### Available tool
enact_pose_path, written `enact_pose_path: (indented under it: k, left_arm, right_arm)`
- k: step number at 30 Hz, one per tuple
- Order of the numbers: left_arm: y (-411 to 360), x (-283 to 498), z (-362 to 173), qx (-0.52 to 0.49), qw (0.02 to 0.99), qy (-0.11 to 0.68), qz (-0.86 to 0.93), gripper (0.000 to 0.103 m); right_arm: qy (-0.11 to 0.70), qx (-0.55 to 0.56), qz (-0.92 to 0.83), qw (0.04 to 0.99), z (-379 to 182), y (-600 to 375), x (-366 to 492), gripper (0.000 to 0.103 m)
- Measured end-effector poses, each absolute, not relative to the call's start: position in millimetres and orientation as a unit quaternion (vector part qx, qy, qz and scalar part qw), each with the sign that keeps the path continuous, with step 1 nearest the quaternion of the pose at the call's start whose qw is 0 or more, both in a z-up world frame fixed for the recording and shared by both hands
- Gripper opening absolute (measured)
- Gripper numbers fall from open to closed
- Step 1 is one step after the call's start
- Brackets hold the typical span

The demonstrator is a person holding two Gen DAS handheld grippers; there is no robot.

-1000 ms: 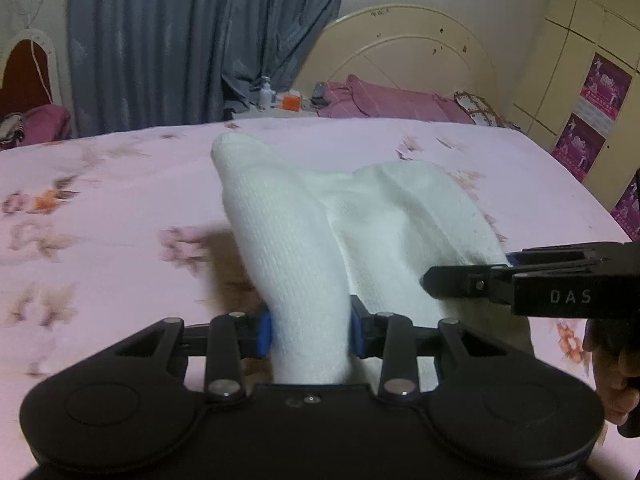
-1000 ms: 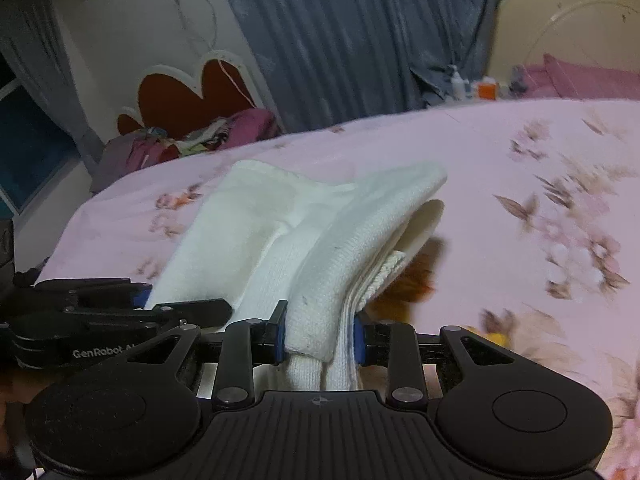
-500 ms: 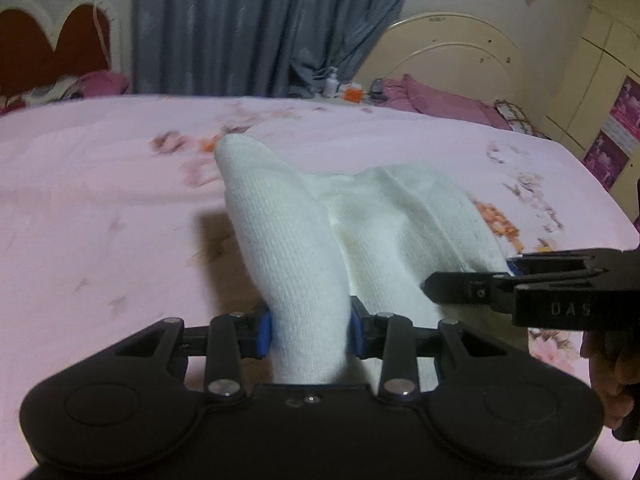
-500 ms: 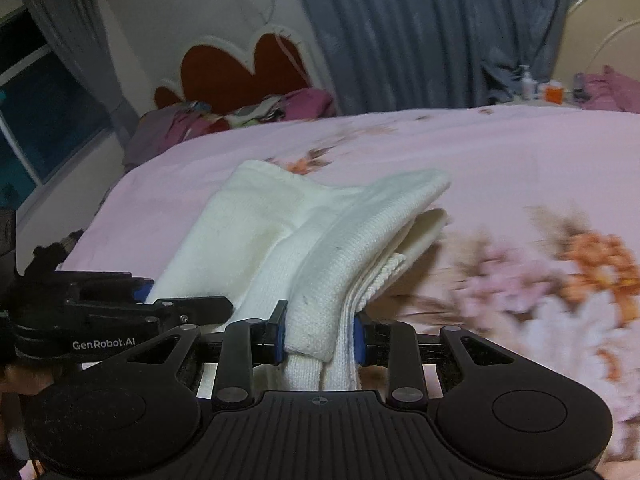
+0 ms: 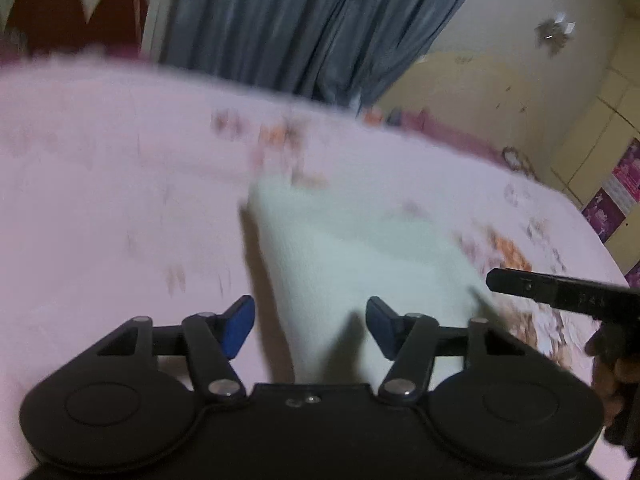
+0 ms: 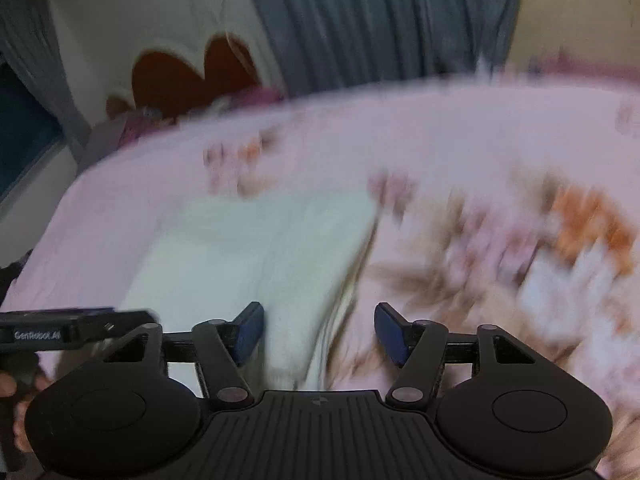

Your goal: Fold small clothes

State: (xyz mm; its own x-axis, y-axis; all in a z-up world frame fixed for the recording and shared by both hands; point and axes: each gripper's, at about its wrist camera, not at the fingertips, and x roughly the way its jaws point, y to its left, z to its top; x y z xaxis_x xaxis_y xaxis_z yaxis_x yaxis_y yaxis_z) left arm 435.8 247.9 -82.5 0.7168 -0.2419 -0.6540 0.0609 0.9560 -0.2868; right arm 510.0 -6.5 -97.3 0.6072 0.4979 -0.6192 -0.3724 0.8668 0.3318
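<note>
Release of the folded garment onto the bed

Left tongs (image 5: 310,322) first: I see their blue pads (image 5: 239,326) spread, having just been opening, with the white knit garment (image 5: 352,256) lying between them but pressed by neither pad. It rests on the pink floral bed (image 5: 100,184), running forward from the tongs. To do this step well, I judge I should draw straight back and low, so no pad snags the knit and lifts the fold. Right tongs (image 6: 319,330) likewise stand spread after just opening; the garment's stacked edge (image 6: 344,276) sits between them, nearer the left pad. Here I would back out evenly with the left, since pulling one side first could skew the layers. Blur hides finer detail.
</note>
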Motion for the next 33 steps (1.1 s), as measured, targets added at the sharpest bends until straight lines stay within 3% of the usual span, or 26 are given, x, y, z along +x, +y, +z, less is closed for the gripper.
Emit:
enact_pose_path:
  k: [5,12,22,33]
  left_arm:
    - [227.4,479.9,-73.6,-0.080,0.925,0.351,-0.123,0.041]
    - [218.5,505.5,-114.8,-0.086,0.898,0.401,-0.157,0.038]
    - [208.8,459.7,-81.5,-0.008,0.913,0.366,-0.181,0.037]
    - [200.2,455.2,-99.7,0.013,0.911,0.376,-0.172,0.037]
  right_arm:
    - [0.374,0.039,0.276,0.885,-95.8,29.9,537.8,0.021]
    - [0.404,-0.035,0.249,0.879,-143.9,38.5,569.2,0.016]
    - [0.354,-0.048,0.275,0.893,-102.0,42.5,516.3,0.017]
    - [0.381,-0.075,0.264,0.883,-130.3,47.4,507.9,0.017]
